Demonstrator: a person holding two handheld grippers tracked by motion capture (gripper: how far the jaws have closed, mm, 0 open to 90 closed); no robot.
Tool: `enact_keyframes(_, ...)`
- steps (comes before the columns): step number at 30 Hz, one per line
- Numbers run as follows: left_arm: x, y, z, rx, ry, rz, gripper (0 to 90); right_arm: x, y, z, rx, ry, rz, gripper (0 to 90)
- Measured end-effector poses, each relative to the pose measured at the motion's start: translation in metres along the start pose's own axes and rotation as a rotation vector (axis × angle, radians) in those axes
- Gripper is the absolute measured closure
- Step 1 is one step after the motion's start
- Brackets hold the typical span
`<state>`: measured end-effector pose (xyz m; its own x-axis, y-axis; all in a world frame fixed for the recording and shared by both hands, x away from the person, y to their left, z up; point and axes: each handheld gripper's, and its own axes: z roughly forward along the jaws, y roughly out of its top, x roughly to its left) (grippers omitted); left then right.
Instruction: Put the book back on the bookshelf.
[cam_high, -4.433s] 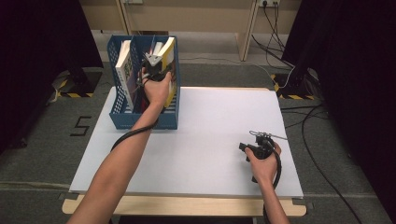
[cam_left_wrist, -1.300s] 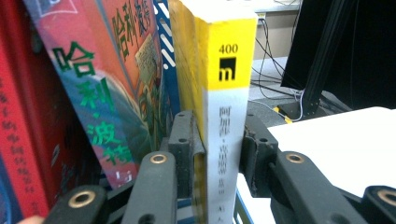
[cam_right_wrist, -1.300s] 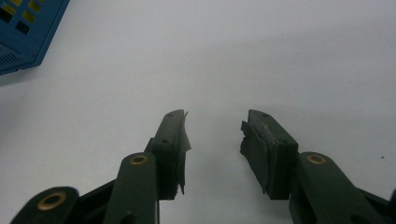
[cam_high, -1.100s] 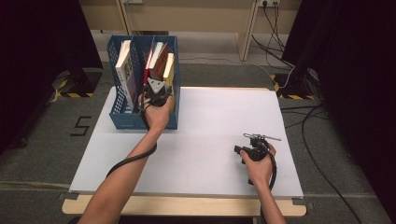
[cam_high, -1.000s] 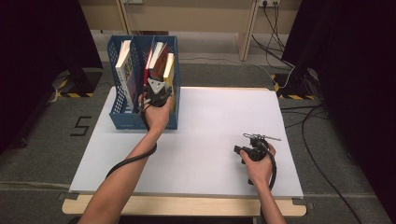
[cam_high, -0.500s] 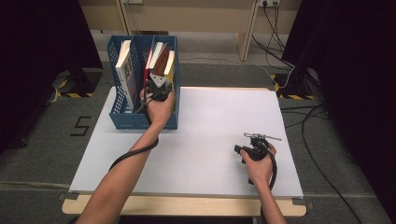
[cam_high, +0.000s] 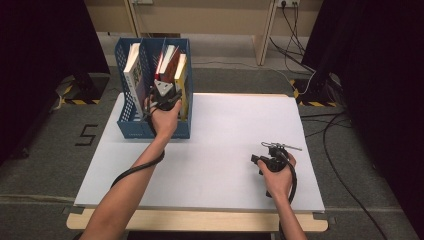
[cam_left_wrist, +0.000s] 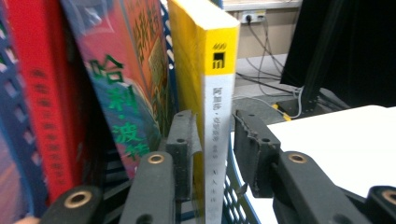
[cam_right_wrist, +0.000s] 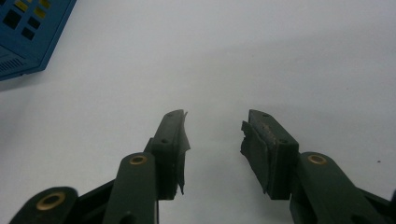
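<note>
Yellow book (cam_left_wrist: 205, 93) parked upright in the rightmost slot of the blue file rack (cam_high: 131, 126), left gripper (cam_left_wrist: 212, 140) just letting go.

Its jaws have just been opening: the spine sits between them, one pad close against it, a gap on the other side. A colourful book (cam_left_wrist: 126, 79) and a red one (cam_left_wrist: 42, 93) stand alongside. Right gripper (cam_right_wrist: 214, 135) hangs over the bare white table (cam_high: 225, 135), jaws apart, nothing in them.

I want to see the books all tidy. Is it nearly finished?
Nearly, I think. The yellow book stands in the blue rack beside the other books. The left gripper has just been opening, book between its jaws. The right gripper is empty. Left: pulling away.
</note>
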<state>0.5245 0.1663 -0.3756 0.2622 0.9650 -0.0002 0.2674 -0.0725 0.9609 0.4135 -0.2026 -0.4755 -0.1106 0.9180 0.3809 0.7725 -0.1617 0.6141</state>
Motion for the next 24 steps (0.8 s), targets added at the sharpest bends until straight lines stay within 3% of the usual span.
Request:
enact_keyframes(2,0.001,-0.001,-0.006,0.000,-0.009,0.006,62.8,0.000,0.000,-0.001,-0.002,-0.001,0.000,57.9)
enact_keyframes(3,0.005,-0.002,-0.016,-0.001,-0.033,0.013,61.3,-0.001,0.001,-0.001,-0.006,-0.001,-0.004,57.8)
enact_keyframes(7,0.012,-0.009,-0.035,0.034,-0.100,-0.005,52.6,-0.002,0.002,-0.004,-0.011,-0.003,0.010,57.5)
enact_keyframes(10,0.018,-0.015,-0.048,0.046,-0.124,-0.011,47.7,-0.003,0.005,-0.008,-0.031,-0.001,0.003,57.3)
enact_keyframes(24,0.047,-0.027,-0.089,0.058,-0.121,0.010,41.0,-0.011,0.013,-0.022,-0.077,-0.020,0.025,57.0)
